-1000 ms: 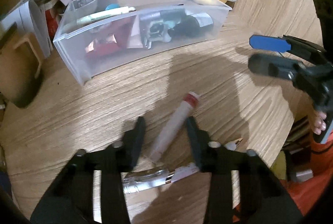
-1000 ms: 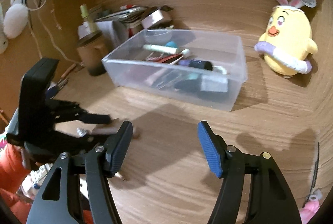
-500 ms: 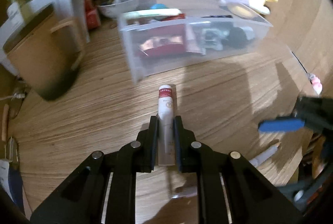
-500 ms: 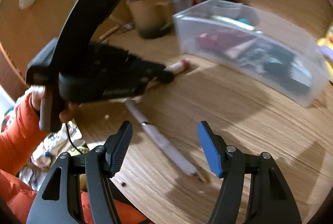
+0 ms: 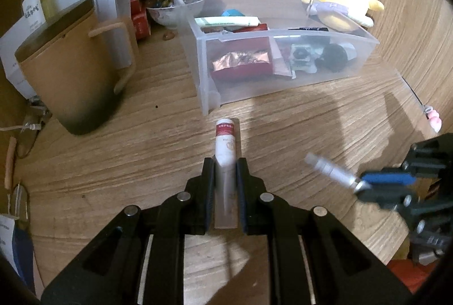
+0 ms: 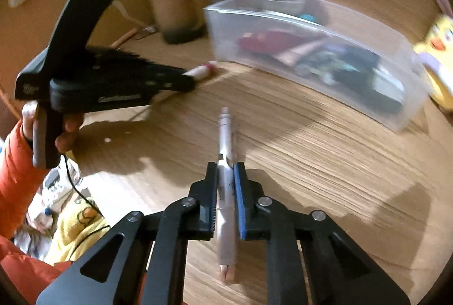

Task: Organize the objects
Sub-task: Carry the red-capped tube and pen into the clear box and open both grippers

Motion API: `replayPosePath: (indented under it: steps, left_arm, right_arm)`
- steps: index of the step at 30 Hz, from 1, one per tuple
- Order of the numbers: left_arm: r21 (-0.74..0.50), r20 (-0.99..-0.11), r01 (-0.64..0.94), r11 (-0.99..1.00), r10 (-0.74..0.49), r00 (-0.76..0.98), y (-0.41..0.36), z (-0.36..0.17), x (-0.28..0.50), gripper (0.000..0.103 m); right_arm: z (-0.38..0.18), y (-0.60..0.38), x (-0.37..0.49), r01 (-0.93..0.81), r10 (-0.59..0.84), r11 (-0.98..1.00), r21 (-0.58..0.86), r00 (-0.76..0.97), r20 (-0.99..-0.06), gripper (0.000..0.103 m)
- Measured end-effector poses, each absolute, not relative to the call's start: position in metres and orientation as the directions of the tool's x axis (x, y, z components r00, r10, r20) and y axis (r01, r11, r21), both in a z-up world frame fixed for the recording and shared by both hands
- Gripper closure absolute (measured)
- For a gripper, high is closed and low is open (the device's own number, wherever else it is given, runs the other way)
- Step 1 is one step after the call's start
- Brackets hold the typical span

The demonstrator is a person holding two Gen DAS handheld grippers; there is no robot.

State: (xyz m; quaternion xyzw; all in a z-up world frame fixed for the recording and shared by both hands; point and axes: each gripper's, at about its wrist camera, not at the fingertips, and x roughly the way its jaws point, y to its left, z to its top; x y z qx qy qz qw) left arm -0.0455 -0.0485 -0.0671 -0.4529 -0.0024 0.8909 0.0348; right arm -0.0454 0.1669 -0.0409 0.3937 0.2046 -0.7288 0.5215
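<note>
The tube (image 5: 225,147) is pinched in your left gripper (image 5: 225,180) now, and your right gripper (image 6: 226,183) just snapped shut on the pen (image 6: 225,163) it was straddling. Both sit low over the table (image 5: 283,140), so next stop's probably the clear bin (image 5: 283,84).

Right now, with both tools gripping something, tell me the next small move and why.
Probably lift the left tool and carry its red-capped tube over the clear bin. The tube is clamped, the bin stands open just ahead, and the right tool already holds the pen.
</note>
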Motion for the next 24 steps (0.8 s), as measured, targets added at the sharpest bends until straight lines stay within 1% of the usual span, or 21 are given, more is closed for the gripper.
replayPosePath:
  steps: [3,10,13,17,24]
  left_arm:
    - [-0.020,-0.805,-0.057,-0.998,0.050,-0.592,-0.045,-0.067,-0.047,0.089]
    - [-0.047,-0.789,-0.045,-0.998,0.064,-0.612,-0.037,-0.059,-0.038,0.089]
    - [-0.064,-0.768,-0.045,-0.997,0.078,-0.636,-0.033,-0.047,-0.033,0.089]
    - [-0.026,-0.724,-0.031,-0.999,0.040,-0.689,-0.026,-0.029,-0.028,0.089]
    - [-0.074,-0.667,-0.027,-0.997,0.070,-0.742,-0.025,-0.001,-0.031,0.089]
  right_arm:
    - [-0.038,0.178,-0.056,0.899,-0.602,-0.421,0.118,-0.180,-0.778,0.092]
    - [-0.014,0.197,-0.066,0.874,-0.658,-0.464,0.145,-0.230,-0.717,0.093]
    - [-0.003,0.201,-0.072,0.866,-0.682,-0.475,0.159,-0.247,-0.689,0.093]
    - [0.011,0.205,-0.080,0.855,-0.701,-0.490,0.173,-0.268,-0.661,0.093]
    - [0.039,0.212,-0.097,0.830,-0.741,-0.522,0.197,-0.327,-0.586,0.093]
